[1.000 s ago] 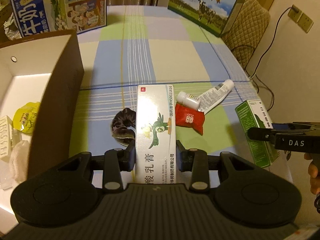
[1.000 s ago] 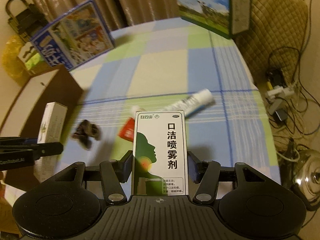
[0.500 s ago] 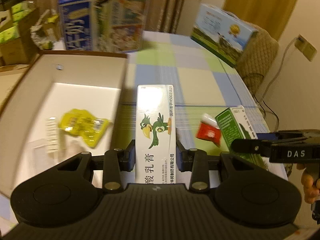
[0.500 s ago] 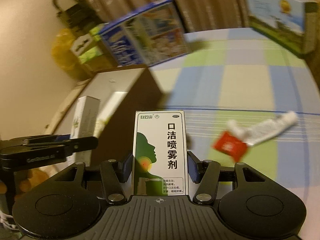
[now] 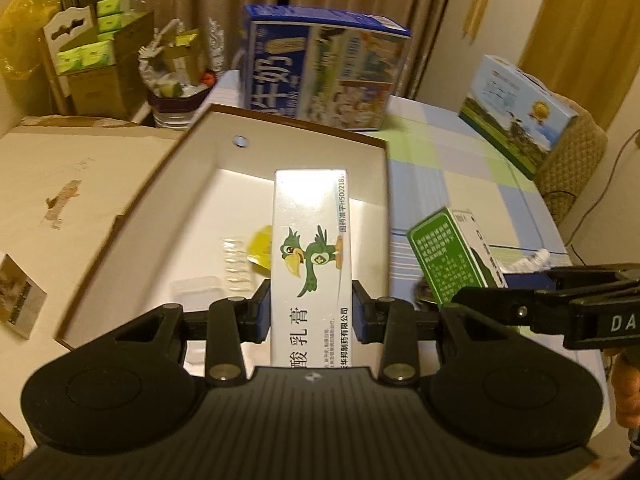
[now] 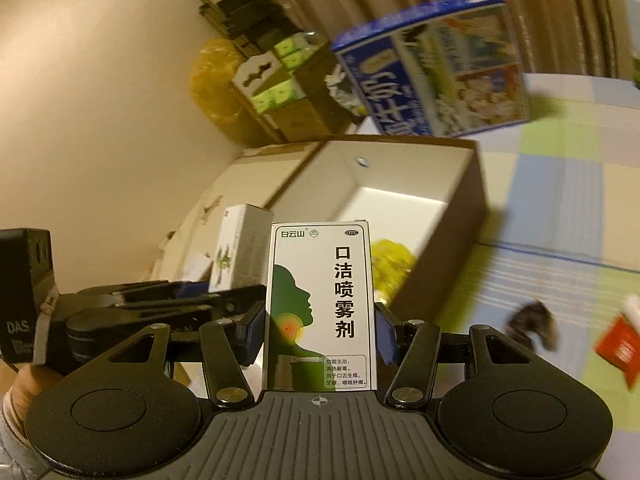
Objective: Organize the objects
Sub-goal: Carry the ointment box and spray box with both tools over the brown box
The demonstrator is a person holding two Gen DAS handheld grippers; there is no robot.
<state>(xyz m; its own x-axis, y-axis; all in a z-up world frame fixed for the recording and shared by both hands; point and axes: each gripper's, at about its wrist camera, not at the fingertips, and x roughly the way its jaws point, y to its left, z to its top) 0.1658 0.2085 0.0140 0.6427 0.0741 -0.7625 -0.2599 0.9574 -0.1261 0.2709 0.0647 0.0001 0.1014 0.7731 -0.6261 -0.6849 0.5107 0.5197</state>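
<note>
My left claw (image 5: 311, 312) grips the ointment carton (image 5: 311, 248) over the open box (image 5: 384, 184), right claw (image 6: 320, 330) grips the spray carton (image 6: 320, 304) beside it; several items remain on the bench (image 5: 460, 168).

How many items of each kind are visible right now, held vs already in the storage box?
Held medicine cartons: 2, the parrot-print ointment carton in the left gripper and the throat-spray carton in the right gripper.
In the open storage box:
Yellow packets: 1
Clear blister strips: 1
Clear plastic pieces: 1
Total: 5
</note>
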